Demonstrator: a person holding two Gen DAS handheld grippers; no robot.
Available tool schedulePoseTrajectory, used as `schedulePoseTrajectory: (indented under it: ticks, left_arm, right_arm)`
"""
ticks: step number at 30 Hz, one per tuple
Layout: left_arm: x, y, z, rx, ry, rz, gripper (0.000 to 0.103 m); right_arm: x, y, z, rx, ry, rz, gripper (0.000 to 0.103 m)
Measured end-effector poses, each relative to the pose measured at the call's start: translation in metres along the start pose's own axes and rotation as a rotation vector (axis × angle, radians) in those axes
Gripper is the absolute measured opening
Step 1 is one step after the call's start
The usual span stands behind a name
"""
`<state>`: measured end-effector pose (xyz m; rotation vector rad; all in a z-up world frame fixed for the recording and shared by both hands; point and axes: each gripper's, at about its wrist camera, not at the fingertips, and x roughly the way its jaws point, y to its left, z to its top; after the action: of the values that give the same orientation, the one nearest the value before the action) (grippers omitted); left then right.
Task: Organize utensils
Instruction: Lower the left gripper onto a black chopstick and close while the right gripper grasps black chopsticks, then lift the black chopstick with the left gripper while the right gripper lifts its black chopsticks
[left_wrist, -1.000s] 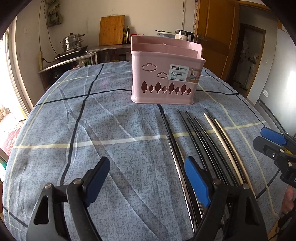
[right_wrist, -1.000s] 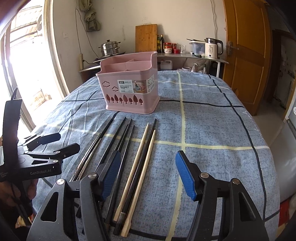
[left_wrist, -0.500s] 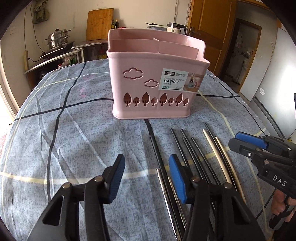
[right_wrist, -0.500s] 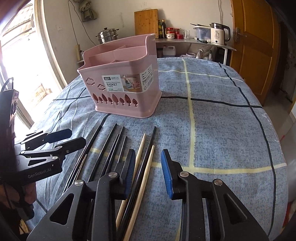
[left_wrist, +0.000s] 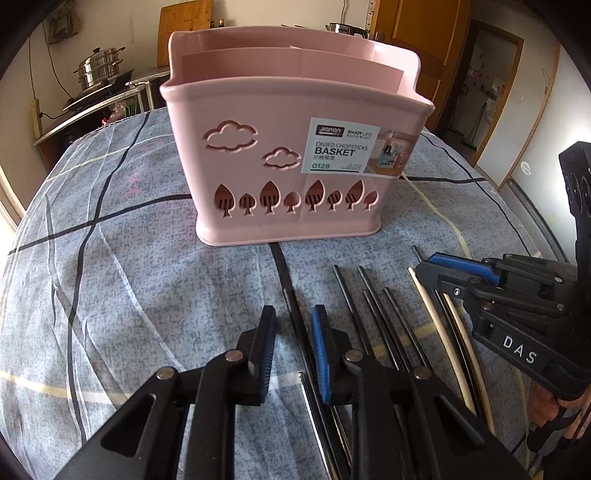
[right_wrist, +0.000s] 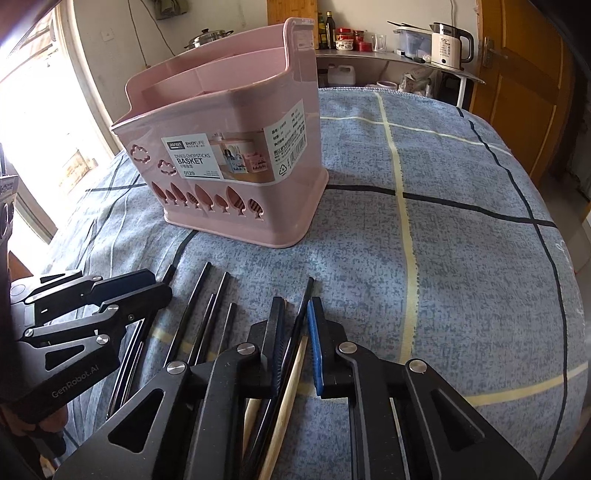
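A: Your left gripper (left_wrist: 293, 332) just narrowed round black chopstick (left_wrist: 291, 306), pads clear of it
B: Right gripper (right_wrist: 297, 325) narrowed too, round dark stick (right_wrist: 308, 291) plus wooden stick (right_wrist: 291, 376), contact unclear. Basket (left_wrist: 288, 184) upright past tips, bare tablecloth (right_wrist: 461, 277) rightward

My left gripper (left_wrist: 293, 334) is black plastic, two angular arms with triangular cut-outs, each hinged on round silver rivets. Its fingers (left_wrist: 320, 354) carry ribbed pads, blue on the inner faces. Seen from the other side, its body reads "GenRobot.AI" in pale letters, with small screws along the linkage.

My right gripper (right_wrist: 297, 332) is the same make: black arms, silver rivets, a blue ribbed pad (right_wrist: 316, 350) on one finger and a darker ribbed face on the other. From my left camera its side shows a white "DAS" marking on a black block, with a tall black housing behind it.
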<state>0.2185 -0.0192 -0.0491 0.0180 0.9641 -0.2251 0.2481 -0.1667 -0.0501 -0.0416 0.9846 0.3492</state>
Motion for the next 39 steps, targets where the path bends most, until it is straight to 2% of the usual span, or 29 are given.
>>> schedulePoseTrajectory:
  ticks: [7, 10, 20, 29, 39]
  left_arm:
    - [0.006, -0.004, 0.009, 0.030, 0.024, 0.010, 0.014]
    - [0.008, -0.005, 0.011, 0.034, 0.034, 0.001, 0.007]
    - [0.002, 0.000, 0.015, -0.005, 0.024, -0.037, 0.006]
    - [-0.043, 0.010, 0.022, -0.019, -0.060, -0.068, 0.006]
    - [-0.125, 0.006, 0.025, 0.014, -0.215, -0.112, 0.005]
  right_arm:
    - [0.004, -0.002, 0.006, 0.018, 0.020, 0.005, 0.006]
    - [0.006, -0.002, 0.008, 0.014, 0.022, 0.002, 0.005]
    - [-0.003, 0.000, 0.009, 0.020, -0.004, 0.028, 0.004]
    - [-0.044, 0.008, 0.015, 0.008, -0.097, 0.053, 0.004]
    - [-0.114, 0.024, 0.017, -0.027, -0.245, 0.075, 0.004]
